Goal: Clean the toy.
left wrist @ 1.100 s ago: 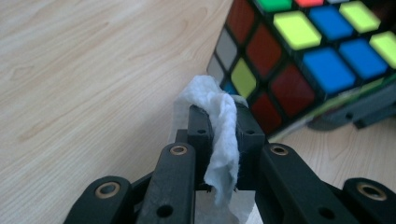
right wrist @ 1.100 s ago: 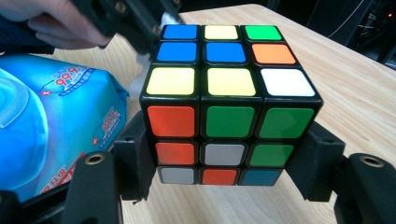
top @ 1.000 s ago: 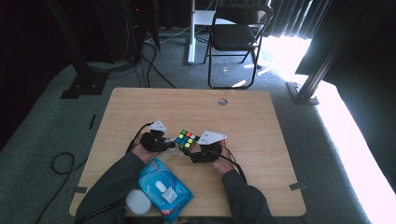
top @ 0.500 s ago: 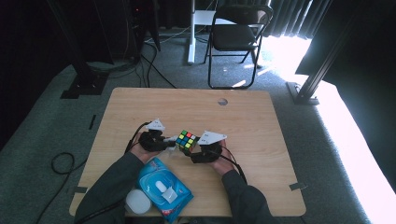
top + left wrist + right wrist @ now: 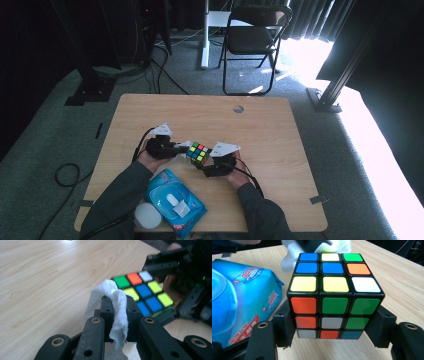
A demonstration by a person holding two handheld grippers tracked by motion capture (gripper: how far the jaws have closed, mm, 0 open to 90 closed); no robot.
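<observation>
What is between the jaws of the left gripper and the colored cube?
A white wipe, pinched by the left gripper, bulges toward the cube that the right gripper clamps. The left gripper view shows this; whether wipe and cube touch is unclear.

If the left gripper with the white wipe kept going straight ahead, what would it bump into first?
Most likely the cube. The left gripper, shut on the wipe, points toward it, with the cube just ahead and slightly right, held in the right gripper. Whether the wipe already touches it is unclear.
</observation>
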